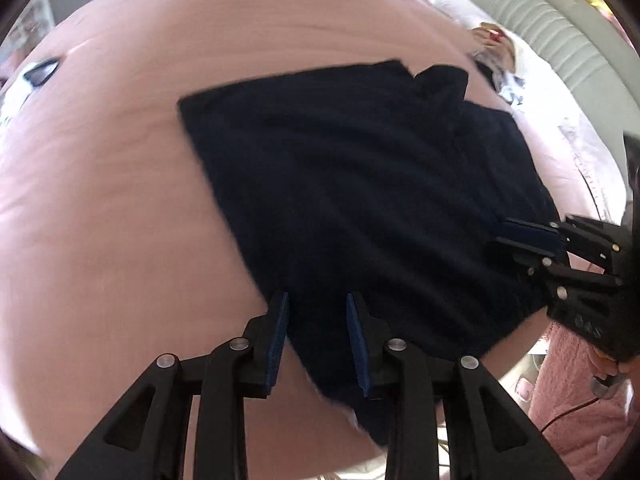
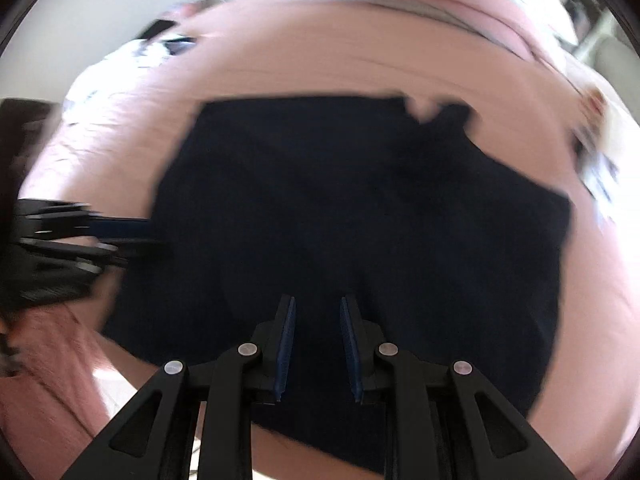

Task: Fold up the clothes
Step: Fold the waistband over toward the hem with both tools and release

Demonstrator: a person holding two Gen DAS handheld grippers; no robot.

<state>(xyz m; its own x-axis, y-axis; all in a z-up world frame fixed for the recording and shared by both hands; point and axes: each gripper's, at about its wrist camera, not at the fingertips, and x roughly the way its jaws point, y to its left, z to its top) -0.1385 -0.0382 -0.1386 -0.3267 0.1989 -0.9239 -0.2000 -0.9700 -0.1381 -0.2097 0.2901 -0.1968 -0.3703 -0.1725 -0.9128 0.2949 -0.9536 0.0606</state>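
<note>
Navy garment (image 1: 360, 184) lay flat on pink bed (image 1: 100, 200). Left hand-held gripper (image 1: 318, 300) and right hand-held gripper (image 2: 317, 304) both part-spread above its near edge, pinching nothing; garment stretched away ahead.

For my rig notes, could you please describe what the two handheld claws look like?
Both match: the left claw and right claw have matte black angular linkage arms with triangular cut-outs, round silver pivot pins, and flat fingers lined with dark blue ribbed pads. A thin dark cable trails beneath the right claw's body.
</note>
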